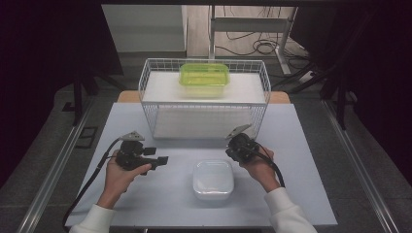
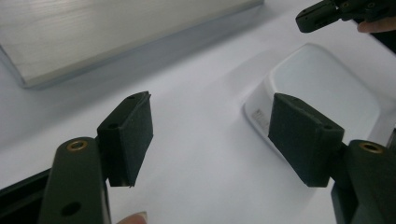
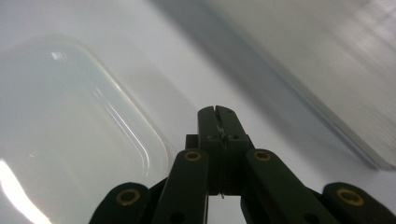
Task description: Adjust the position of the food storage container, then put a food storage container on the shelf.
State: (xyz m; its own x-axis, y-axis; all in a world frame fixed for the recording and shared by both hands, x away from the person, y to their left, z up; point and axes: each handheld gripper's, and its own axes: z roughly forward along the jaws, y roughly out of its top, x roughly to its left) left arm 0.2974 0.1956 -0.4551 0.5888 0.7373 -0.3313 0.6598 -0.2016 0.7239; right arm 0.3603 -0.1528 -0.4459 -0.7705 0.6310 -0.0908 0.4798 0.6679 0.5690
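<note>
Hands flanking white container [image 1: 213, 178], left gripper [image 1: 163, 159] agape

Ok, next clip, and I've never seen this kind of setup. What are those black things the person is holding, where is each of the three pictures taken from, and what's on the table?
A person sits at a table holding a hand-operated two-jaw gripper in each hand; no robot arm is involved. The high view looks down from above the person's side. The other two views come from cameras riding on the grippers, looking along their own black jaws.

The left gripper has its jaws wide apart with nothing between them; in the high view it is at. The right gripper has its jaws pressed together on nothing; in the high view it is at.

Between the hands lies a white lidded container, untouched. Farther back stands a white wire basket with a green container at its far side.
</note>
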